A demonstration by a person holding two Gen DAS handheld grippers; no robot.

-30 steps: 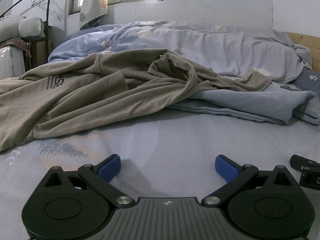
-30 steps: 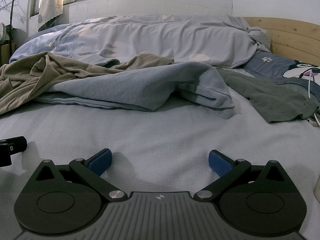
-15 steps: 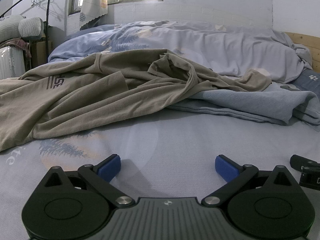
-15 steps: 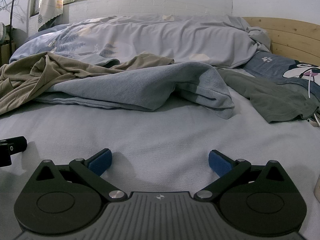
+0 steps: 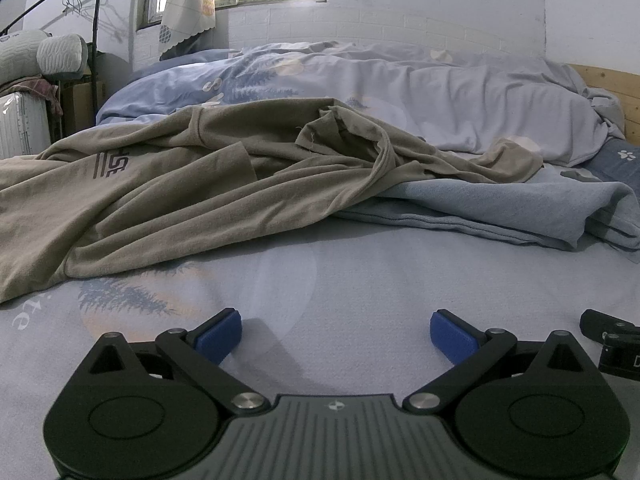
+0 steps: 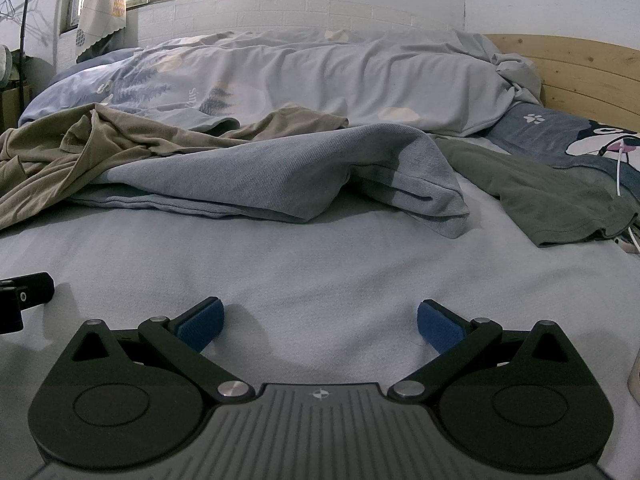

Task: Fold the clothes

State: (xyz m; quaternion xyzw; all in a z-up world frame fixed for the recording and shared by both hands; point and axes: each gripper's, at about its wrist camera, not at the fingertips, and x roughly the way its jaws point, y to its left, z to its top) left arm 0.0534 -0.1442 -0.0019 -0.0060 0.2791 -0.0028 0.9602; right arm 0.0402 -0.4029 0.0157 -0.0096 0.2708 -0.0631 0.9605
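A crumpled tan shirt with a dark logo lies across the bed, its edge draped over a light blue garment. In the right wrist view the same light blue garment is bunched mid-bed, the tan shirt to its left and a dark green shirt to its right. My left gripper rests low on the sheet, open and holding nothing, well short of the tan shirt. My right gripper is likewise open and holds nothing, short of the blue garment.
A rumpled duvet fills the far side of the bed. A wooden headboard and a printed pillow are at the right. A clothes rail and stacked items stand at the left. The other gripper's edge shows at right.
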